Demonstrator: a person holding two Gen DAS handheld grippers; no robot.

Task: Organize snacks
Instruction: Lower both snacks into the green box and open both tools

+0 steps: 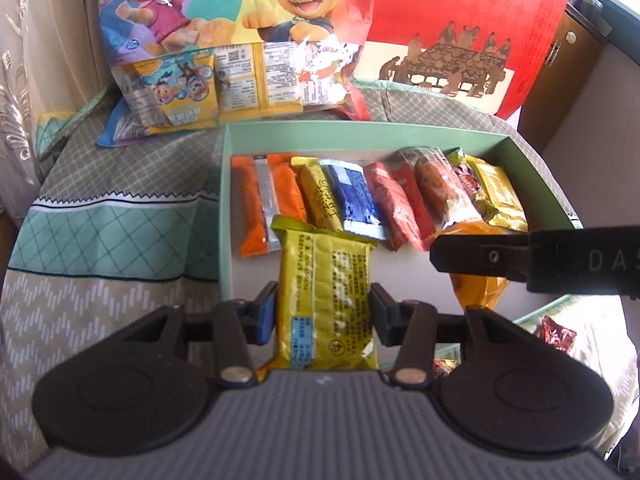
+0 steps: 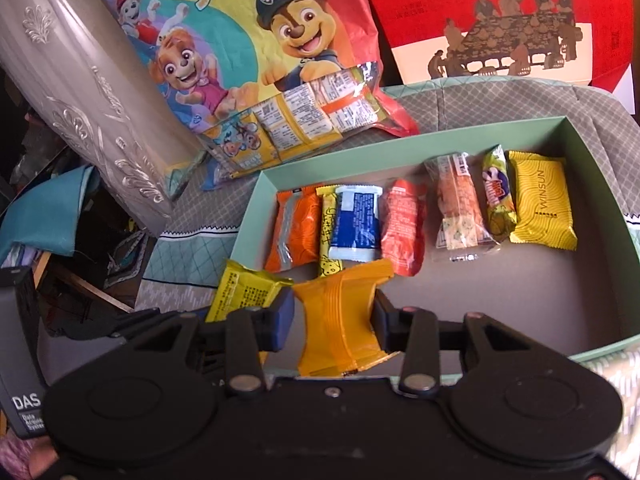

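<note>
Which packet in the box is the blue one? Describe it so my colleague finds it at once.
Start at the shallow mint-green cardboard box on the patterned cloth, and find the row of snack packets along its far wall. Third from the left, beside the narrow yellow bar, lies the blue foil packet with white ends, the row's only blue wrapper.

Black two-finger grippers, grey bodies

Left gripper point(image 1: 324, 312): blue pads, silver pivot screws, ribbed grey housing. Right gripper point(image 2: 332, 320): same, w/ "DAS" lettering.
</note>
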